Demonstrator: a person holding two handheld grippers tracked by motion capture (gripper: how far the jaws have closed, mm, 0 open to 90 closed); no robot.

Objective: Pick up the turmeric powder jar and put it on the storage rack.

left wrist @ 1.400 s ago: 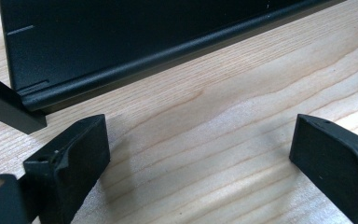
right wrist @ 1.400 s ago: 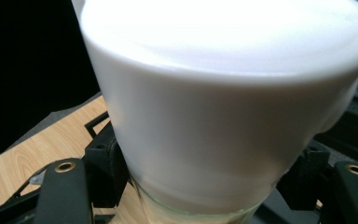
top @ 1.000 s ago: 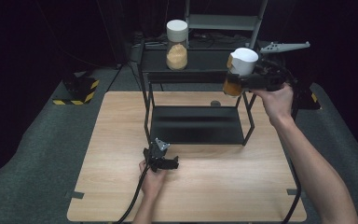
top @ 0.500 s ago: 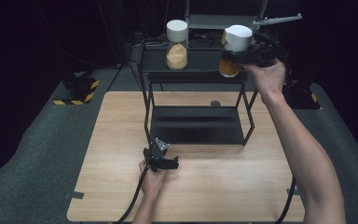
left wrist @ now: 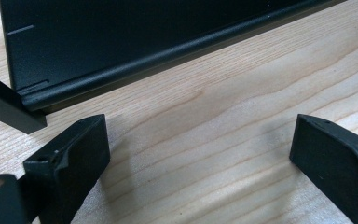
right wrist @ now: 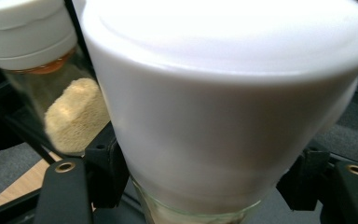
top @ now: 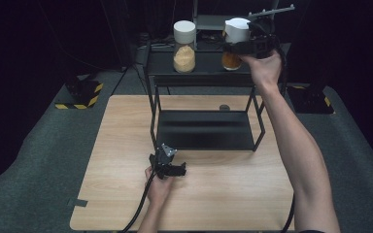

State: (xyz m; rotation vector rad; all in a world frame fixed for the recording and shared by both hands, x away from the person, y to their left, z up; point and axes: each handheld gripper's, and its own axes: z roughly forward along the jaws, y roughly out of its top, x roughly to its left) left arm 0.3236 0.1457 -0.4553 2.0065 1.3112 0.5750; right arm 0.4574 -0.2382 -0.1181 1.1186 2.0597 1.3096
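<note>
- The right gripper (top: 245, 47) grips a glass jar (top: 231, 59) with a white lid (top: 237, 29) and orange contents, jaws clamped just under the lid.
- That jar sits at the top shelf (top: 209, 70) of a black metal rack (top: 204, 127), at about one o'clock on the table scene; whether its base touches the shelf cannot be told.
- A second jar (top: 184, 46), white-lidded with pale yellow grains, stands on the same shelf toward nine o'clock of the held one, apart from it.
- The left gripper (top: 171, 169) rests low on the wooden table (top: 116, 145) at six o'clock of the rack, jaws wide apart with only bare wood between them.
</note>
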